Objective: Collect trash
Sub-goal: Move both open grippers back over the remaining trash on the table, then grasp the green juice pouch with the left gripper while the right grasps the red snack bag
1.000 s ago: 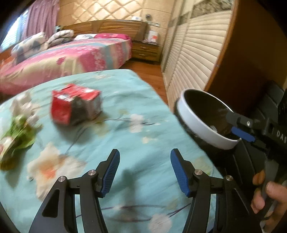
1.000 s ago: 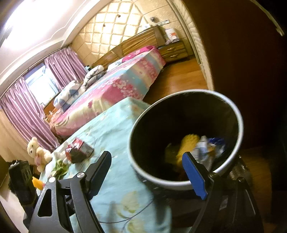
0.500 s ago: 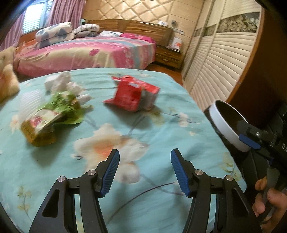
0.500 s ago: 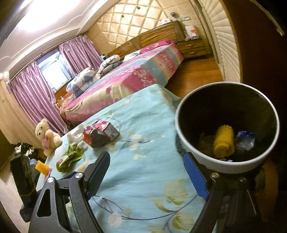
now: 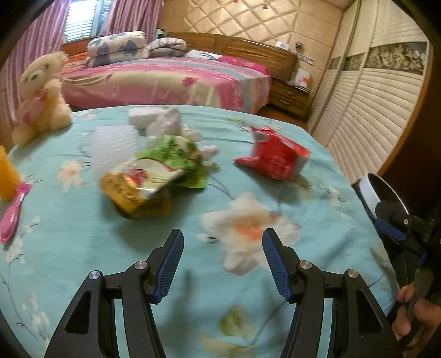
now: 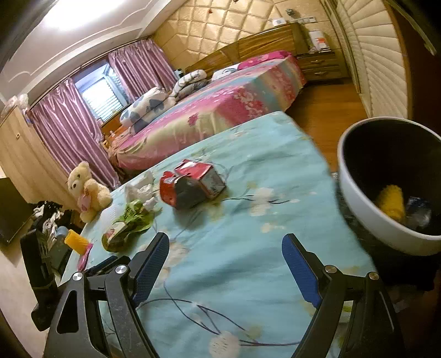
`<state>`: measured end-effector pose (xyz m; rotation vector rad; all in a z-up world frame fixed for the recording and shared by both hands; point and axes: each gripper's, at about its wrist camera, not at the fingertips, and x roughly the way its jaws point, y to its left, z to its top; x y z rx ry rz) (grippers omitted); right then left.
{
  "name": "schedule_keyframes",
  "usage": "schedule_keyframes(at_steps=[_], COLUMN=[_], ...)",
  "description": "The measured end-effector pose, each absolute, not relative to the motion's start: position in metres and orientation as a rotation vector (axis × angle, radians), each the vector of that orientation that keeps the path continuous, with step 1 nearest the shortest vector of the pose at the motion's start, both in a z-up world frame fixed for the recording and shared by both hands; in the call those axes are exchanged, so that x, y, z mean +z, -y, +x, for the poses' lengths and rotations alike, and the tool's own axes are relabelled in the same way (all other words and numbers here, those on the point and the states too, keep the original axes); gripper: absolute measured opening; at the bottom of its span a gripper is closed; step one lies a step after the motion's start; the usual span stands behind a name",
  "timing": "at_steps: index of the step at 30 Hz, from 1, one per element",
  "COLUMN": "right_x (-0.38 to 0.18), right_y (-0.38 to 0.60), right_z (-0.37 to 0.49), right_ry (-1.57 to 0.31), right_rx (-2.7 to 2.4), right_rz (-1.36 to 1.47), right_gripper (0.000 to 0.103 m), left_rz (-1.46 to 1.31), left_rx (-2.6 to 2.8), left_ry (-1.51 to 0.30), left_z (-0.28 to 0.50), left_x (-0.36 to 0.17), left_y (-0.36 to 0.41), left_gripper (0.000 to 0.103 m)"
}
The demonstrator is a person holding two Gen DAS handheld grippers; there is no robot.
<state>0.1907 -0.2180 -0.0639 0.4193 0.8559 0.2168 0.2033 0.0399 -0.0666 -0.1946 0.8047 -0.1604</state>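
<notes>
Trash on the tablecloth (image 5: 82,234): one red carton (image 5: 275,159), one green wrapper (image 5: 176,157); both claws apart, empty.

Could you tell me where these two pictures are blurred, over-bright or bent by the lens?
Left wrist view: the wrappers and red carton are smeared by motion, the left tool sharp. Right wrist view: the ceiling glares white, the bin rim is smeared, and walls curve.

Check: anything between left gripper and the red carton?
Nothing: only bare floral sheet between the left gripper and the red carton, as the left wrist view shows.
</notes>
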Motion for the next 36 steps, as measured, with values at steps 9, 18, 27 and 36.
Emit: schedule_keyframes(at_steps=[9,18,27,36], right_x=[-0.072,-0.078,-0.082,-0.093], right_y=[0.184,0.157,0.139,0.127], right_z=[0.208,0.230,0.256,0.283], right_ry=[-0.878,-0.898,-0.896,-0.909], right_rx=[0.274,0.322,0.359,0.359], right_rz=[0.399,0.373,0.367,0.354], right_gripper=[0.085,0.085,0.080,0.054], left_rz=[-0.142,-0.073,-0.045,-0.023], left_rx=[-0.102,-0.081,-0.089,-0.096], left_ry=[-0.787,-0.781,-0.786,-0.803], left_z=[0.211,0.235,0.261,0.270], left_x=[-0.066,-0.066,-0.071,-0.079], left_y=[-0.067,-0.088,-0.092,-0.088], left_gripper=[0.065,0.069,0.070,0.068])
